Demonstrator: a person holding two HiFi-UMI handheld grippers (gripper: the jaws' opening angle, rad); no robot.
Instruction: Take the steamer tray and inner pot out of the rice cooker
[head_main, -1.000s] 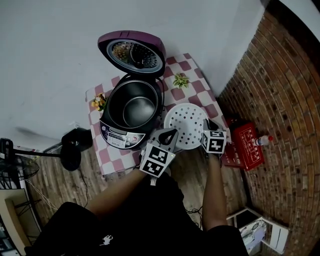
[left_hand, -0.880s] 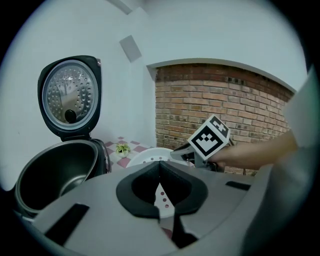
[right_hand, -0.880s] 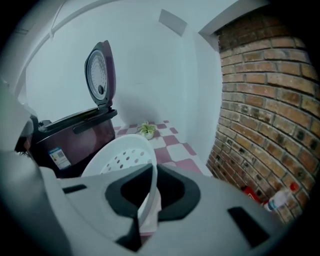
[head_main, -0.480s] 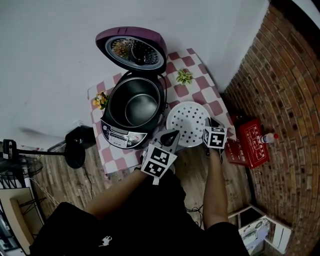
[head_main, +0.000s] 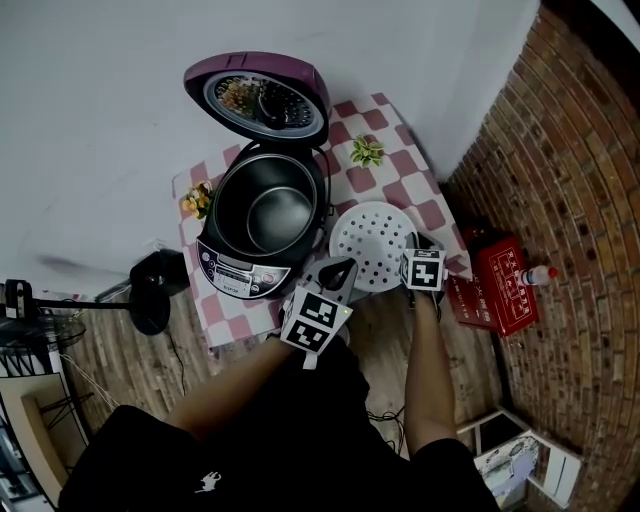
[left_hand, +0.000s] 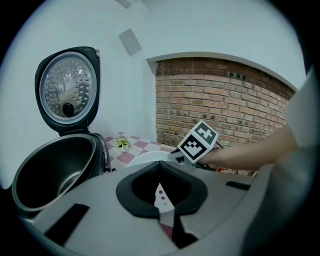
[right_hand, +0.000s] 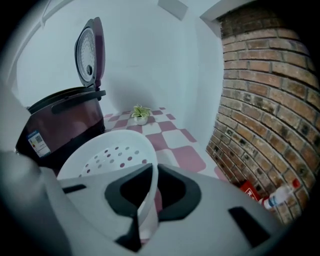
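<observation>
Our right claw (right_hand: 149, 170) is pinching the thin rim of the round white perforated plastic steamer tray (right_hand: 107, 152), the rim standing edgewise between the two jaws. We judge that this edge is the only part slim enough to grip. The tray is already out and sits low over the counter (head_main: 400, 185), which is covered in a pink-and-white checked cloth, just beside the purple rice cooker (head_main: 240, 268). We cannot tell whether the tray rests flat yet. Our left claw (left_hand: 159, 169) is pressed together with nothing in it, waiting near the cooker's front, probably kept free for the next lift.

The dark metal inner pot (head_main: 268, 205) sits in the cooker under the raised lid (head_main: 262, 100), so half the task seems left.

Only the head view gives the layout: cooker on the left, tray on the right, both claws at the counter's near edge. Only the right gripper view shows the rim in the jaws. The left gripper view alone shows the lid's inner plate and looks across the pot's rim.
</observation>
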